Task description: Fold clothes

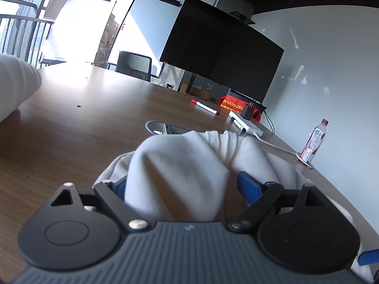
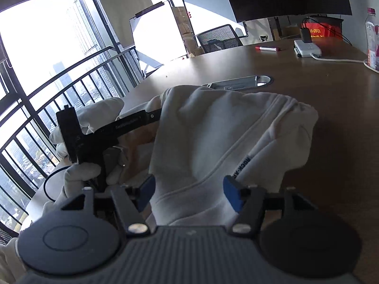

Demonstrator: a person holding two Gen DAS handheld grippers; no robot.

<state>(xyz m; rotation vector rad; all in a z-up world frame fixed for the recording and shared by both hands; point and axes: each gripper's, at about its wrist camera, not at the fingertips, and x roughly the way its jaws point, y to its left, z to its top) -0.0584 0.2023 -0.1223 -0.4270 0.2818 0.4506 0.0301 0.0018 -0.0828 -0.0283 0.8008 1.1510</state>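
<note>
bunched, unfolded pale grey cotton sweatshirt (image 2: 213, 146) draped above the brown wooden table (image 2: 319, 99), with left gripper (image 1: 182, 189) and right gripper (image 2: 188, 191) parted, fabric between; folding incomplete.

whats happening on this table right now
A person in white gloves holds a handheld gripper in each hand over a brown wooden table and is working on a bunched-up white fabric garment. Cloth sits between the blue-padded fingers of the left gripper and of the right gripper, both with jaws spread wide. The garment is crumpled and raised, not yet folded. A plastic water bottle stands near the table's edge.
</note>
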